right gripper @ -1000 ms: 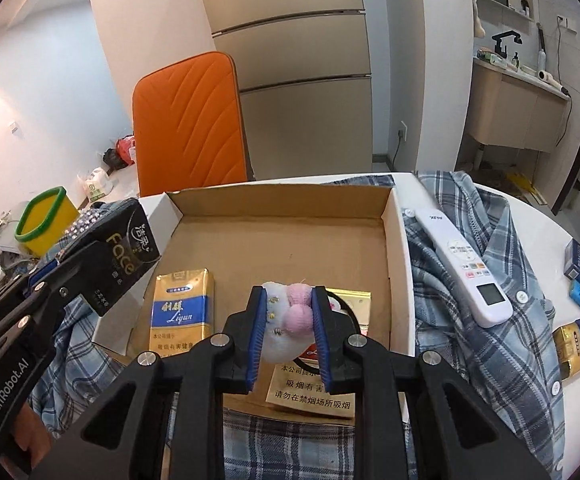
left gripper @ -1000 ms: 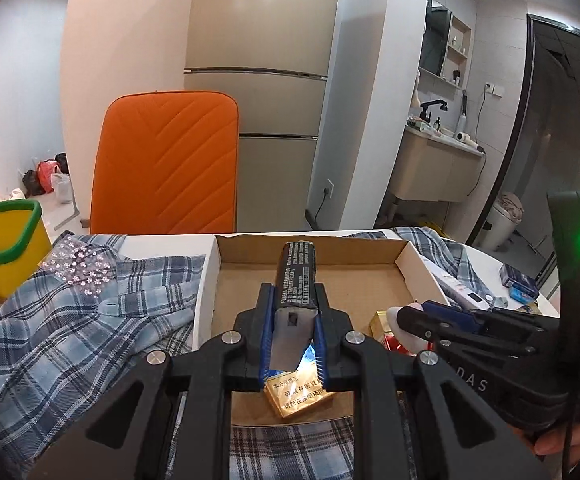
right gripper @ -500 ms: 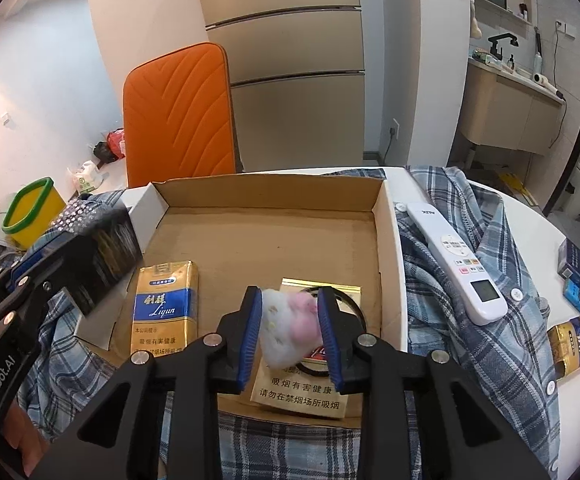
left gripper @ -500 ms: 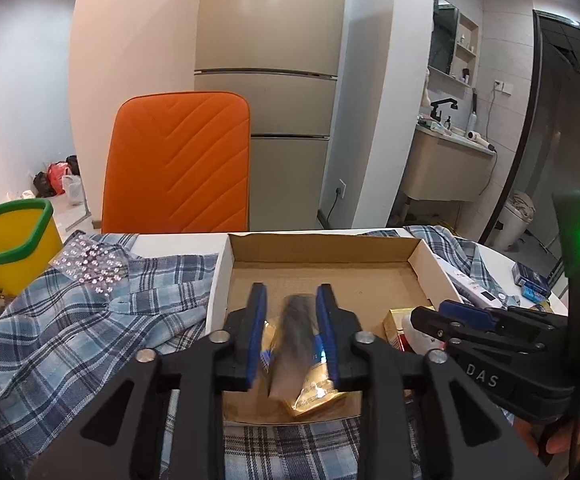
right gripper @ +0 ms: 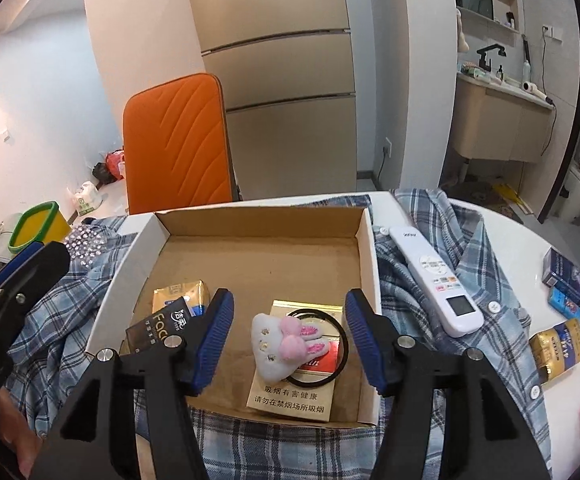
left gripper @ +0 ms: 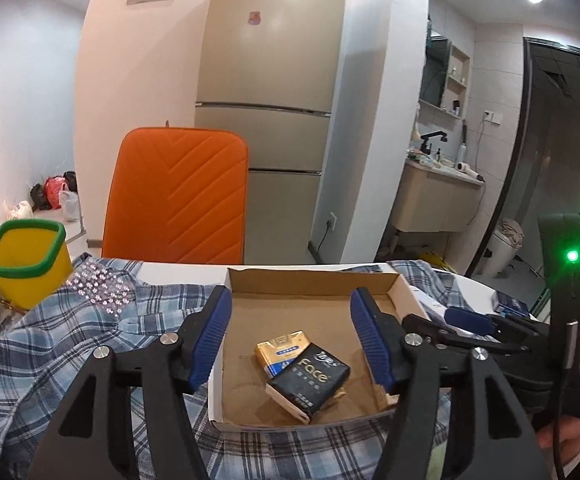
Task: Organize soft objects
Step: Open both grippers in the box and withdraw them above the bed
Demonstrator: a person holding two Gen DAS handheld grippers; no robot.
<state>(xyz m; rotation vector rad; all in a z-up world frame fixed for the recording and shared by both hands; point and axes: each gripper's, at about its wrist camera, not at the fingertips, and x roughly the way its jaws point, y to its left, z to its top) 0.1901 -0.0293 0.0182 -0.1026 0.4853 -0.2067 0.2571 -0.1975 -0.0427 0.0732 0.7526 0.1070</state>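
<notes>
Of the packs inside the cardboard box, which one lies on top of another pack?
The black "Face" pack. It rests tilted across the gold and blue pack, at the box's left. The gold and red pack only carries the bunny hair tie.

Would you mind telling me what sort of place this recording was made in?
Most likely a small flat's kitchen-dining corner: a tall fridge stands behind an orange chair, and a bathroom washbasin shows through the opening on the right.
</notes>
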